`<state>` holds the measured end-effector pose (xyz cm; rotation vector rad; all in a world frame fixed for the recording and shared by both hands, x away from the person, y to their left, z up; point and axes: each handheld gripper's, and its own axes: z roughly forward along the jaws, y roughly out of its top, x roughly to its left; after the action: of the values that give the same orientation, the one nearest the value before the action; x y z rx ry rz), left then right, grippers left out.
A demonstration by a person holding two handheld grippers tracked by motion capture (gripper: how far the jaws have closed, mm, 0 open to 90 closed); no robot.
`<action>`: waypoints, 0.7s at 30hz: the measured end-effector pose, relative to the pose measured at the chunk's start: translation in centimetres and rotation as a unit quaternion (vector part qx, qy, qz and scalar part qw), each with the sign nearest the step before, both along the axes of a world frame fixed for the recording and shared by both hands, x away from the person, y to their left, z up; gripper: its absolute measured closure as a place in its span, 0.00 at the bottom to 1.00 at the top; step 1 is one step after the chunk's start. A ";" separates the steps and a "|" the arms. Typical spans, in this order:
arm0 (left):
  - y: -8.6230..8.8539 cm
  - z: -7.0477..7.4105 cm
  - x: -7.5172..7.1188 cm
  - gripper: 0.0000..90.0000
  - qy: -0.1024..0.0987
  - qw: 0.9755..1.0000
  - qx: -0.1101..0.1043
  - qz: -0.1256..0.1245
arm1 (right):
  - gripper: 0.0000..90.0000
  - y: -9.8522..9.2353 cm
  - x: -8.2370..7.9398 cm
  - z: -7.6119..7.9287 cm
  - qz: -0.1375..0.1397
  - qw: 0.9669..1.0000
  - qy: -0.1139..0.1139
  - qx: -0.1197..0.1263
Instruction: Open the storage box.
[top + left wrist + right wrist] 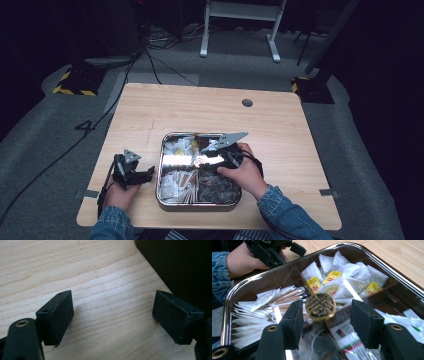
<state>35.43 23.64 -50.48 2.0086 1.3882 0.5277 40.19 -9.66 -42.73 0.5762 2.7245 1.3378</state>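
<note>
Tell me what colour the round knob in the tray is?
Gold, with a dark lattice pattern: the round knob, best in the right gripper view.

Pale wood-grain table [150,107], shiny silver metal tray [234,293], white sachets with yellow labels [313,285], brass-gold latticed round knob [320,306], blue denim sleeves [280,212]

No legible text found. The yellow labels [313,284] on the tea bag packets in the metal tray [384,267] carry a red mark, too blurred to read. The gold medallion [321,306] bears an openwork pattern, not a readable character.
</note>
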 end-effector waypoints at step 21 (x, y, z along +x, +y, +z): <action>0.0 0.0 0.0 0.20 -0.001 1.000 0.001 0.001 | 0.65 2.3 -0.1 -1.5 0.008 0.999 -0.018 -0.032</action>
<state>35.38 23.61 -50.48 2.0079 1.3902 0.5319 40.05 -7.38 -44.20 0.5228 2.7371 1.2470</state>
